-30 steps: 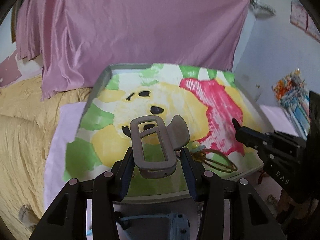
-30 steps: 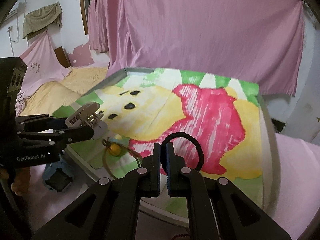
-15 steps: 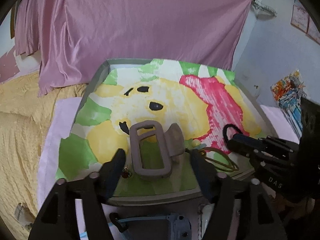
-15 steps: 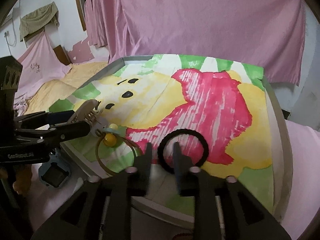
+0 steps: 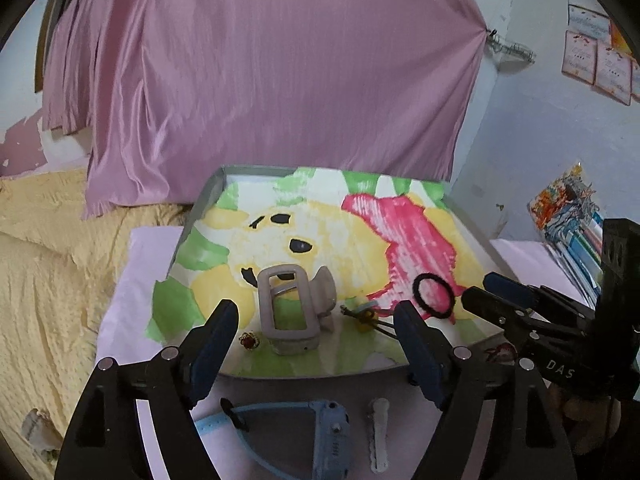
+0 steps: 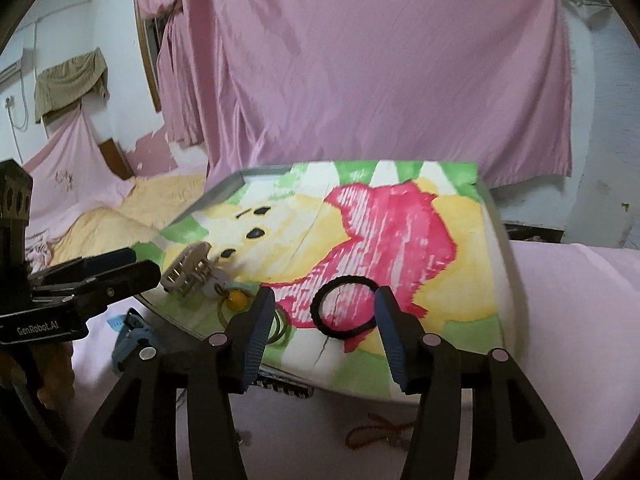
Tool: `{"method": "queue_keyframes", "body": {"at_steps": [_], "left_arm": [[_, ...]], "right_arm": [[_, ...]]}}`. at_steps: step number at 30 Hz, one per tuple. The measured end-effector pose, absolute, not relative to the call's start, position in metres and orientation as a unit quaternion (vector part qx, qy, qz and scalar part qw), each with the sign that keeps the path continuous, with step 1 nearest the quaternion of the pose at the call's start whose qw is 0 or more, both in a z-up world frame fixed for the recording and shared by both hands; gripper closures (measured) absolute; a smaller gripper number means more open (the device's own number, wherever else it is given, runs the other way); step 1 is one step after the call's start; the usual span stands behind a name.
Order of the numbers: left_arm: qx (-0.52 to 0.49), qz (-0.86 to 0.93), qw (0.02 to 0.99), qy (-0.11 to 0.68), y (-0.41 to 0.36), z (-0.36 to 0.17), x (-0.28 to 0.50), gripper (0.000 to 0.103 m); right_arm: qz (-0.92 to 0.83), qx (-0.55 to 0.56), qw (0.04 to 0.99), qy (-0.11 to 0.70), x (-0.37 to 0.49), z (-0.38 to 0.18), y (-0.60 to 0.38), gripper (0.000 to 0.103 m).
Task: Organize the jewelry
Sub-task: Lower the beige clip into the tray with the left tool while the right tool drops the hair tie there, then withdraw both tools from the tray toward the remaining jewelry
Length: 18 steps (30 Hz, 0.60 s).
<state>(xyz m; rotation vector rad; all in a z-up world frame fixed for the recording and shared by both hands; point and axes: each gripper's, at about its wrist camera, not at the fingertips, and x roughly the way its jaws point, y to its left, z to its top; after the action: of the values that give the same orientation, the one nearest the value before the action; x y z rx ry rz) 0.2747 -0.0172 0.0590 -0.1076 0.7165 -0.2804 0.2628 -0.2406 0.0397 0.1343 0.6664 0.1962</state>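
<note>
A beige hair claw clip (image 5: 292, 312) lies on the painted tray (image 5: 208, 200) near its front edge. My left gripper (image 5: 316, 320) is open and empty, just in front of the clip. A black hair tie (image 6: 346, 306) lies flat on the tray's red patch. My right gripper (image 6: 324, 312) is open and empty, its fingers on either side of the tie's near edge. A cord with a yellow bead (image 6: 234, 300) lies between clip and tie. A small red jewel (image 5: 249, 341) sits left of the clip. The clip also shows in the right wrist view (image 6: 188, 270).
The tray (image 6: 492, 216) rests on a pink sheet. A blue watch (image 5: 320, 428) and a white clip (image 5: 378, 432) lie on the sheet in front of the tray. A red cord (image 6: 376, 432) lies there too. A pink curtain hangs behind; yellow bedding lies at the left.
Both grippers have opened and pulled back. The left one let go of the claw clip, the right one let go of the black hair tie. Both items now lie on the tray.
</note>
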Motion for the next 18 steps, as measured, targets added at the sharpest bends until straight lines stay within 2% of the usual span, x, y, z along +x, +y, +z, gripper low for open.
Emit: {"method": "queue_keyframes", "body": {"at_steps": [2,4,5,7,10,18], "left_arm": [[-0.054,-0.134,0.930,0.338,-0.016,0.062,0.267,0.018],[-0.056,-0.126,0.938,0.317,-0.015,0.065,0.257,0.007],[-0.057,-0.118,0.944,0.302,-0.014,0.068,0.250,0.005],[-0.060,-0.106,0.955,0.272,-0.012,0.071,0.237,0.001],[-0.073,-0.109,0.961,0.245,-0.010,0.075,0.221,0.000],[-0.067,-0.104,0.971,0.206,-0.016,0.075,0.185,0.000]], "right_arm": [[0.087,0.072,0.944,0.310,0.251,0.044,-0.244,0.036],[0.074,0.077,0.951,0.291,0.239,0.050,-0.247,0.025],[0.067,0.079,0.954,0.280,0.232,0.052,-0.250,0.020],[0.055,0.082,0.961,0.259,0.220,0.057,-0.254,0.017],[0.042,0.084,0.968,0.232,0.203,0.061,-0.260,0.009],[0.025,0.070,0.980,0.187,0.158,0.067,-0.265,0.007]]}}
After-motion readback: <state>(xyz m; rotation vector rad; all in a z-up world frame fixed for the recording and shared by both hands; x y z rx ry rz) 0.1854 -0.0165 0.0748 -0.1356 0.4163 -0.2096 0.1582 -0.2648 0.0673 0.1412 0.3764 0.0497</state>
